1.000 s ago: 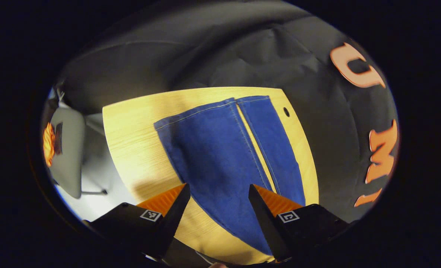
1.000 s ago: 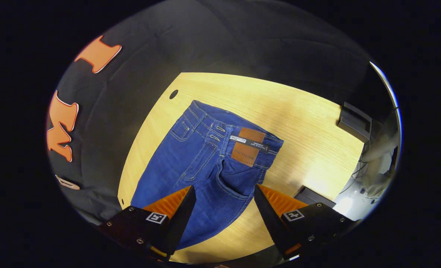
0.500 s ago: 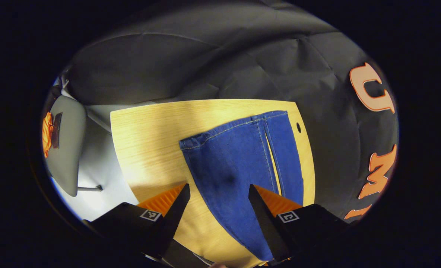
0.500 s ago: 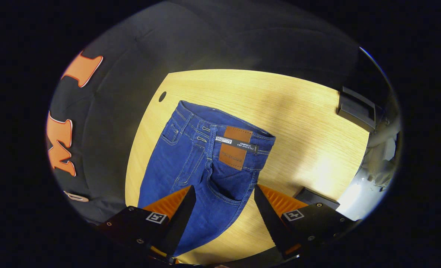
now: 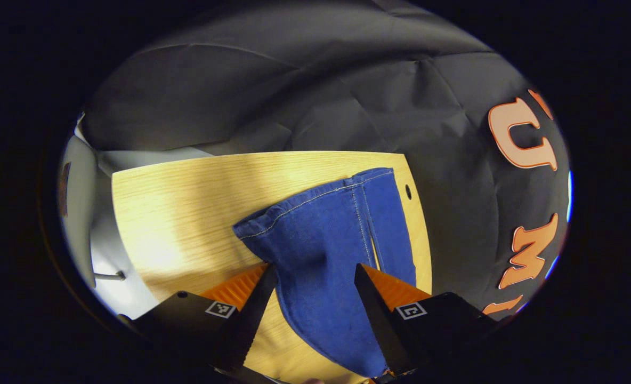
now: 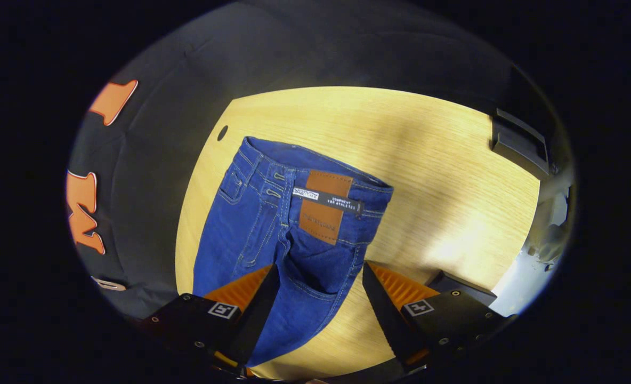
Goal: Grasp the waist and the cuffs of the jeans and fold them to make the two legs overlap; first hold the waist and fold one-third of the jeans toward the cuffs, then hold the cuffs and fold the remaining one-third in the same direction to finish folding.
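Blue jeans lie flat on a light wooden table [image 5: 187,192]. The left gripper view looks along the two legs [image 5: 326,234] to the cuffs [image 5: 315,194] at the far end; the nearer cuff corner is slightly lifted. My left gripper [image 5: 313,277] is open above the nearer leg, not touching it. In the right gripper view the waist [image 6: 315,160] with its brown leather patch [image 6: 323,205] lies ahead. My right gripper [image 6: 320,277] hangs open over the seat of the jeans, below the patch, with nothing between its fingers.
A small round hole [image 5: 408,191] pierces the table by the far cuff; another table hole [image 6: 223,133] sits near the waist. Dark boxes [image 6: 520,144] stand at the table's far right, and a black block [image 6: 462,285] by the right fingers. Bare wood [image 6: 443,197] spreads right of the waist.
Both grippers have come lower and closer to the jeans, staying open. The left view has swung so the cuffs sit nearer; the right one has moved toward the waist patch.
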Available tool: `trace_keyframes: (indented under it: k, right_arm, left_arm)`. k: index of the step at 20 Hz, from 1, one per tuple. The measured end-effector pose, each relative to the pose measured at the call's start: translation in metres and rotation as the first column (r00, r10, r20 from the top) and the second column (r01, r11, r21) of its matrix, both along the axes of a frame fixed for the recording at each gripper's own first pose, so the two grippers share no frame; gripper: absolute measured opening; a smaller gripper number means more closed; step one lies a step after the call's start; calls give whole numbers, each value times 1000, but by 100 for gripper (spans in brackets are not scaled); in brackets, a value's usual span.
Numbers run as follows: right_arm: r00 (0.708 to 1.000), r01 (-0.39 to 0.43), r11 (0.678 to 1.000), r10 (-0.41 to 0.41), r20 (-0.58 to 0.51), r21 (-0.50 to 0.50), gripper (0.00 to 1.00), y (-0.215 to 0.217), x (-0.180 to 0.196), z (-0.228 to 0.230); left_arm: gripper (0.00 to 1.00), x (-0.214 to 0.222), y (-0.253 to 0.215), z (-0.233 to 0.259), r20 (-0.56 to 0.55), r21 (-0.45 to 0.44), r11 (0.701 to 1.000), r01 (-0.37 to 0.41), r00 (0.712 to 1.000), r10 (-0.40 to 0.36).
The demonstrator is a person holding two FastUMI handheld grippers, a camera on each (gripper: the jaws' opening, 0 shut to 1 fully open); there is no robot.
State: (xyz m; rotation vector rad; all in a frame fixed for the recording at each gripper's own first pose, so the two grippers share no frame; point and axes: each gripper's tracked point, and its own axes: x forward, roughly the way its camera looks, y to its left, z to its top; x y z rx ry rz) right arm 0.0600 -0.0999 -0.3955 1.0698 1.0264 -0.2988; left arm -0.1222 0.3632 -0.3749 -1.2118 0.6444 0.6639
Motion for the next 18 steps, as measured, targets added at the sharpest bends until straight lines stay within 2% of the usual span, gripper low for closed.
trace_keyframes:
  k: [3,5,6,7,8,9,10,13,14,16,17,18]
  right_arm:
    - [999,38,999,-38,13,30,97,-2,4,-1]
    - [999,49,998,-50,19,42,96,-3,7,-1]
    - [999,48,998,-49,20,45,96,-3,8,-2]
    - [999,47,998,-48,21,44,95,-3,9,-1]
    - [999,45,998,-45,19,44,95,-4,8,-2]
    - [999,42,998,-43,19,45,94,-4,9,-3]
    - [999,44,998,-45,16,48,94,-4,8,-3]
    - [998,51,996,-52,17,71,84,-5,8,-6]
    - [998,65,994,-66,14,85,81,-7,7,-7]
    - [998,67,994,-65,-17,86,69,-7,-1,-14]
    - [994,100,992,-97,-40,72,53,-12,-4,-22]
    - [988,152,984,-147,-55,98,36,-13,-3,-23]
  left_arm:
    - [93,24,6,-3,58,-1,999,-34,998,34]
    - [84,30,7,-15,39,-10,999,-42,998,42]
    - [66,32,7,-19,28,-14,999,-46,999,47]
    - [60,33,6,-22,11,-15,999,-40,999,40]
    - [44,31,6,-27,-20,-13,999,-34,999,34]
    - [34,29,7,-33,-47,-16,999,-37,998,36]
    - [8,29,7,-31,-46,-14,999,-40,998,40]
    - [7,31,8,-36,-66,-5,1000,-23,998,22]
    - [3,24,6,-29,-68,-2,1000,-19,997,19]
    - [3,19,8,-26,-84,9,1000,-26,996,27]
    - [3,18,9,-22,-81,16,999,-30,996,31]
    - [3,14,10,-20,-79,17,999,-34,996,36]
